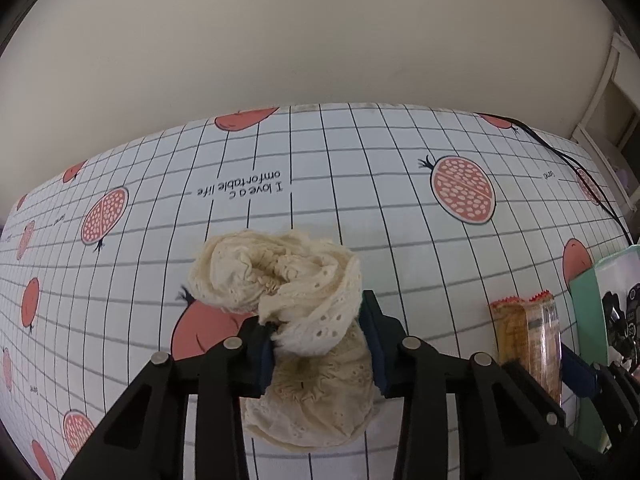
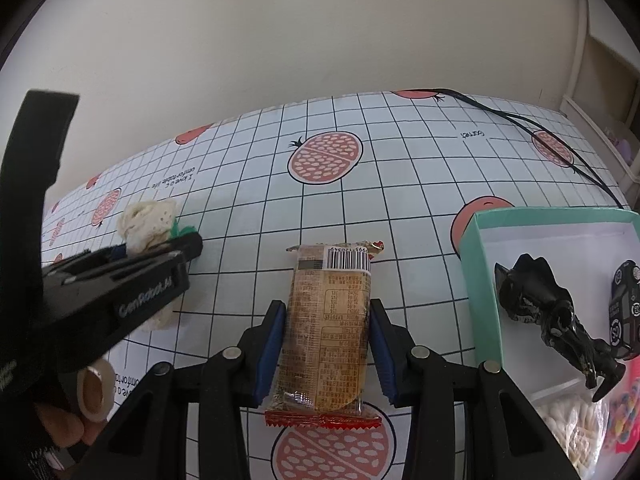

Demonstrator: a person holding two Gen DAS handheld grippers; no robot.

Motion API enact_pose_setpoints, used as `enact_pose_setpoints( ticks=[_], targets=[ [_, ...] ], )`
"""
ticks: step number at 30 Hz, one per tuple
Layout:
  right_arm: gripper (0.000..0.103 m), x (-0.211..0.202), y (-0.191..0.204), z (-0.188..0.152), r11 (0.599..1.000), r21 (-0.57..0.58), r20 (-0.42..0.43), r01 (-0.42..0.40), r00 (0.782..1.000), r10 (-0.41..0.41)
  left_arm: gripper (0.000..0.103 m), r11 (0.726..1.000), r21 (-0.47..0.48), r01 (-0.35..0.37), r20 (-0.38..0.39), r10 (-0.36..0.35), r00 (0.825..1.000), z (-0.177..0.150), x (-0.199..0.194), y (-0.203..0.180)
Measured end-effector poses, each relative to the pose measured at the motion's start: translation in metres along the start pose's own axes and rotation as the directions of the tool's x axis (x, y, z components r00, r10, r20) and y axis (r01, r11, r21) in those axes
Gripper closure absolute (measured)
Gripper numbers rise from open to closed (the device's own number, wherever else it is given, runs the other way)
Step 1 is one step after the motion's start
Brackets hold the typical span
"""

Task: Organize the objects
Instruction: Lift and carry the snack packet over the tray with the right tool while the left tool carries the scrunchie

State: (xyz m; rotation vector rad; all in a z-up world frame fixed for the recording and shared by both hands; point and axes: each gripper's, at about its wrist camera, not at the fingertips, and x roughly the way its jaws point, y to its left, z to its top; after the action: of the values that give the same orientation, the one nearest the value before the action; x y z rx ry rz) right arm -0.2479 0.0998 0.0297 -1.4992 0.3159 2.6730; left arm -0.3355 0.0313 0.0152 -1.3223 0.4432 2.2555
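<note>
Pick-up stage: left gripper (image 1: 320,344) jaws clamp the cream lace cloth (image 1: 288,292), right gripper (image 2: 326,344) jaws pinch the snack packet (image 2: 326,332) above the tablecloth (image 2: 400,200); next, presumably, carrying each to the teal box (image 2: 476,280).

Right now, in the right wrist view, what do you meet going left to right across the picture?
Left claw shut on the cream lace cloth → snack packet between the right claw's pads → teal box → black dinosaur toy inside the box.
</note>
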Motion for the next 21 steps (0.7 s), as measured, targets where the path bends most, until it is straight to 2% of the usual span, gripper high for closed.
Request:
enact_pose_setpoints(
  ticks=[7, 21],
  targets=[
    [0.062, -0.002, -0.002, -0.002, 1.000, -0.004, -0.017, -0.008, 1.000, 0.008, 0.067, 0.999, -0.034, -0.003, -0.025, 0.002, 1.000, -0.022, -0.009, 0.001],
    [0.065, -0.011, -0.003, -0.016, 1.000, -0.009, -0.079, -0.018, 0.997, 0.017, 0.068, 0.983, -0.184, 0.021, -0.084, -0.037, 0.996, -0.068, -0.036, 0.012]
  ],
)
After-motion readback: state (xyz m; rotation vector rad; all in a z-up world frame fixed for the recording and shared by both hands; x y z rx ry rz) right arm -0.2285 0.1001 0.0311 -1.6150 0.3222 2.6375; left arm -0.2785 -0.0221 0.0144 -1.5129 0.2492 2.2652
